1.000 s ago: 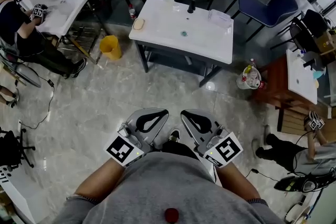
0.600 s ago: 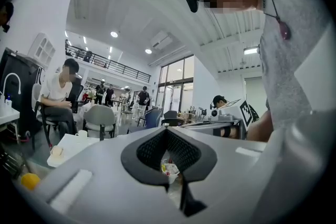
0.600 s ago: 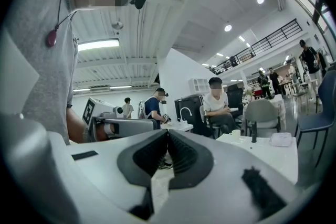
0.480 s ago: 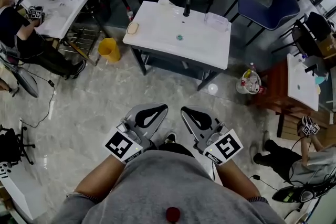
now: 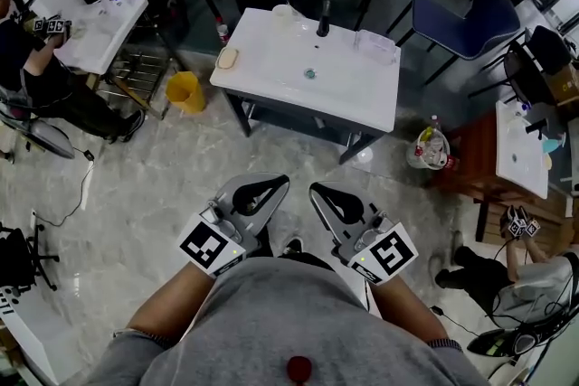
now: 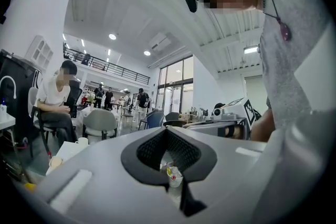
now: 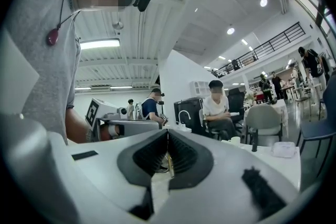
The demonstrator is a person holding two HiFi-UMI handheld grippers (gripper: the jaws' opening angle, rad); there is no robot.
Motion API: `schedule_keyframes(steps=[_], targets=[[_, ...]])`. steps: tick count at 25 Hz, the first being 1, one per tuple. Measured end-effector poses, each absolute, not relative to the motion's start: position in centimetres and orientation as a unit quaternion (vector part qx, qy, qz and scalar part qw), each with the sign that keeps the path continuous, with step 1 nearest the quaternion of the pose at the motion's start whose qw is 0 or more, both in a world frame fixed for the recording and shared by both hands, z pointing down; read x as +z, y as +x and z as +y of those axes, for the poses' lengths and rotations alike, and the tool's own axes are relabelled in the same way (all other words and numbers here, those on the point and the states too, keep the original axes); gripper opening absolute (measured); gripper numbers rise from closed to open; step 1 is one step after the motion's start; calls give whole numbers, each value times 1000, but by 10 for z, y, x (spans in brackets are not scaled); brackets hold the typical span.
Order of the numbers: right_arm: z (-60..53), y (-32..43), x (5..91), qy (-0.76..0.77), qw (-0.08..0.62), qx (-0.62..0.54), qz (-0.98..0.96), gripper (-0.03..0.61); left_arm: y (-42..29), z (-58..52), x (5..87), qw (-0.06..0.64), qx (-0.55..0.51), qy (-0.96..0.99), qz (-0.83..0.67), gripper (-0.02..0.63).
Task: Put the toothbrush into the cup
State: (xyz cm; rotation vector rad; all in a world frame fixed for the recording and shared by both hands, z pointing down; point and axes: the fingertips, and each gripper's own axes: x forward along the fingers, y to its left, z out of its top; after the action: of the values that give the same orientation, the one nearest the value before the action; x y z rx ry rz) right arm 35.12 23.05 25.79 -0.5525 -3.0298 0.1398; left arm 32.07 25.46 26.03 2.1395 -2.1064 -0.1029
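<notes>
A white cup [image 5: 282, 11] stands at the far left corner of the white washbasin table [image 5: 362, 95]; it also shows in the left gripper view [image 6: 82, 141] and the right gripper view [image 7: 234, 140]. I cannot make out a toothbrush in any view. My left gripper [image 5: 282, 180] and right gripper [image 5: 314, 189] are held side by side close to my body, over the floor and well short of the table. Both point level towards it. The left gripper's [image 6: 167, 130] jaws meet at the tips with nothing between them. So do the right gripper's [image 7: 167, 130].
On the table are a black tap [image 5: 323, 18], a soap bar [image 5: 227, 58] and a clear box [image 5: 378, 45]. A yellow bin [image 5: 185, 90] stands left of it and a blue chair [image 5: 452, 14] to its right. People sit at other tables round the room.
The table has drawn a little nearer in the head view as I move towards it. Both grippers keep their place in front of my body, shut as before.
</notes>
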Motion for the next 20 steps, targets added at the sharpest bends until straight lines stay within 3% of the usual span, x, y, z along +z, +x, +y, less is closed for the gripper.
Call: schedule_keyframes(steps=[7,20], targets=[[229,292,260,-152,41,40,-987,14,259,251,261,38,-37,730,-682,8],[236,186,263,-109,60,48,-991,14,153,256,268,55,-42,759,-648,8]])
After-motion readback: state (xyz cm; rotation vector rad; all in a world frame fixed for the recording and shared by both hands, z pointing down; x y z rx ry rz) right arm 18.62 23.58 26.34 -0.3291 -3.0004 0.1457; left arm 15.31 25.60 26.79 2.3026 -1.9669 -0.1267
